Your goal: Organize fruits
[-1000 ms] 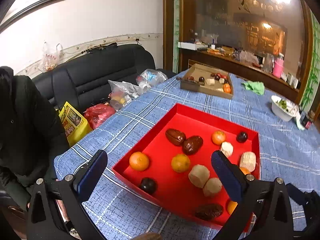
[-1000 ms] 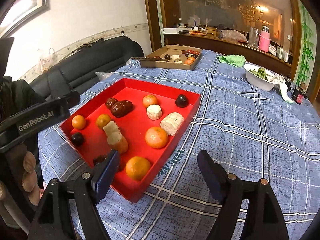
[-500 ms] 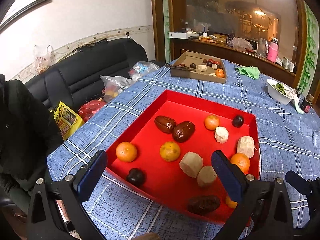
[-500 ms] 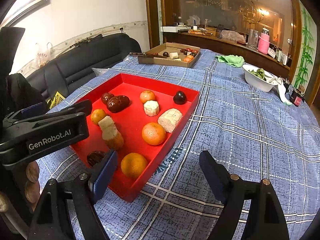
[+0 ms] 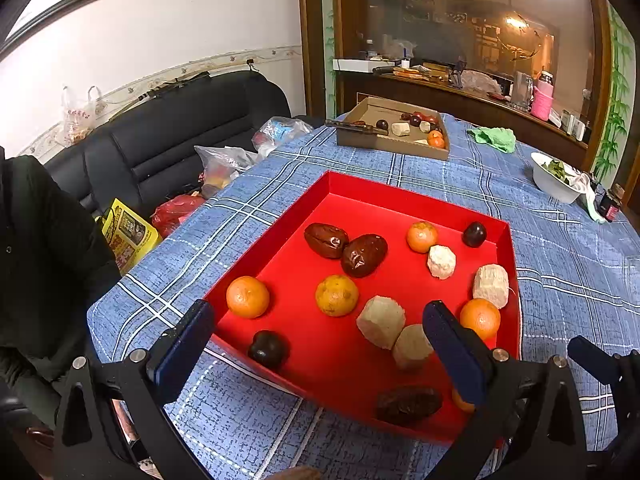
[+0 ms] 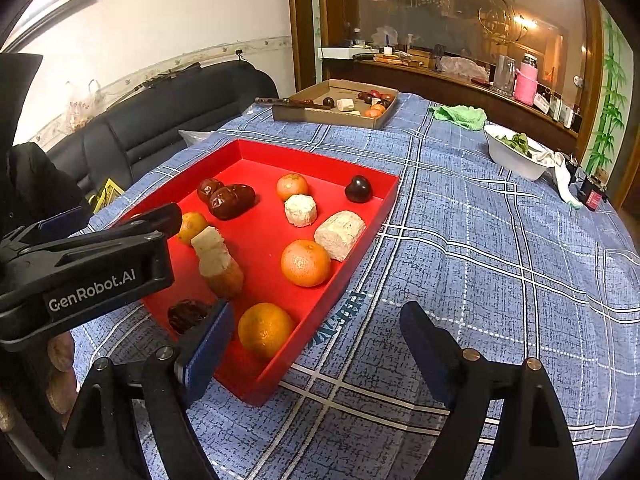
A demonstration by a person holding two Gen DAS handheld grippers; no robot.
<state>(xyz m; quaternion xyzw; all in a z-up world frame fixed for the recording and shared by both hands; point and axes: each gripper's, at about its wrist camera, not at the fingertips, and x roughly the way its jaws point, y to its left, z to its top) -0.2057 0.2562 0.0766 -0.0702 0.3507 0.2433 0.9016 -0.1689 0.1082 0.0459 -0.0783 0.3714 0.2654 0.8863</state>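
Note:
A red tray on the blue checked tablecloth holds several oranges, brown dates, pale peeled chunks and dark plums. My left gripper is open and empty, hovering over the tray's near edge. The tray also shows in the right wrist view. My right gripper is open and empty over the tray's near right corner, next to an orange. The left gripper's body shows at the left there.
A cardboard box with more fruit and a knife stands at the table's far end. A green cloth and a white bowl of greens lie at the right. A black sofa with bags is left of the table.
Both grippers have moved forward and slightly up toward the tray; the tray and fruit look larger and nearer. Both stay open. No fruit has moved.

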